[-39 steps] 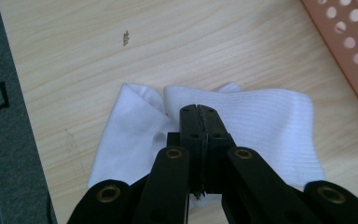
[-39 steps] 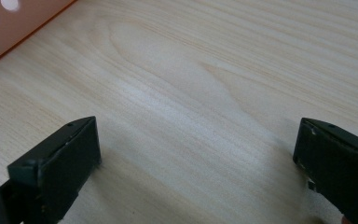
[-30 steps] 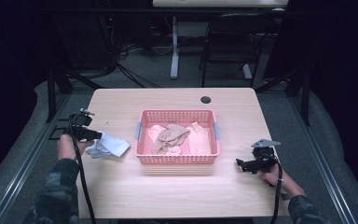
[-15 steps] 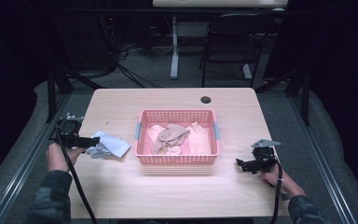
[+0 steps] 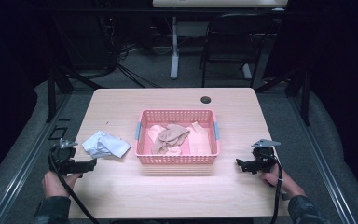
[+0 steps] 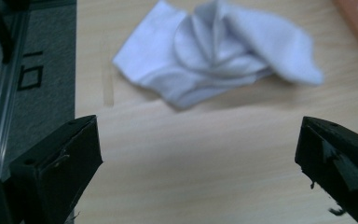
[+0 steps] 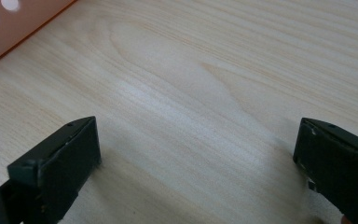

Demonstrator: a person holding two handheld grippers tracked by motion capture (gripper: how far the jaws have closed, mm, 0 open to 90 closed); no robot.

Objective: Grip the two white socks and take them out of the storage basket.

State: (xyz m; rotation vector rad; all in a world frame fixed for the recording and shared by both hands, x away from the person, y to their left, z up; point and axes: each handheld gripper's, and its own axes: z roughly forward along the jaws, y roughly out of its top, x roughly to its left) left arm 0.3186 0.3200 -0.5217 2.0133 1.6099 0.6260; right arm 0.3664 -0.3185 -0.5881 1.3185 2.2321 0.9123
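A crumpled white cloth (image 5: 106, 145) (image 6: 214, 56) lies on the wooden table, just left of a pink plastic basket (image 5: 177, 159). The basket holds several beige and pale pink cloth pieces (image 5: 170, 136). My left gripper (image 5: 92, 164) (image 6: 199, 125) sits near the table's front left edge, a short way in front of the white cloth. Its jaws have just been opening and stand wide, with nothing between them. My right gripper (image 5: 239, 163) (image 7: 198, 125) rests low over bare wood to the right of the basket, open and empty, with a basket corner (image 7: 9, 23) at its upper left.
A black round grommet (image 5: 206, 100) sits near the table's far edge. A metal rail (image 6: 0, 107) runs along the floor beside the table's left side. A chair (image 5: 228, 42) and a desk leg (image 5: 174, 51) stand behind the table.
My left gripper has drawn back from the white cloth toward the near left corner, and its jaws have widened. The cloth stays on the table. The right gripper has kept still.
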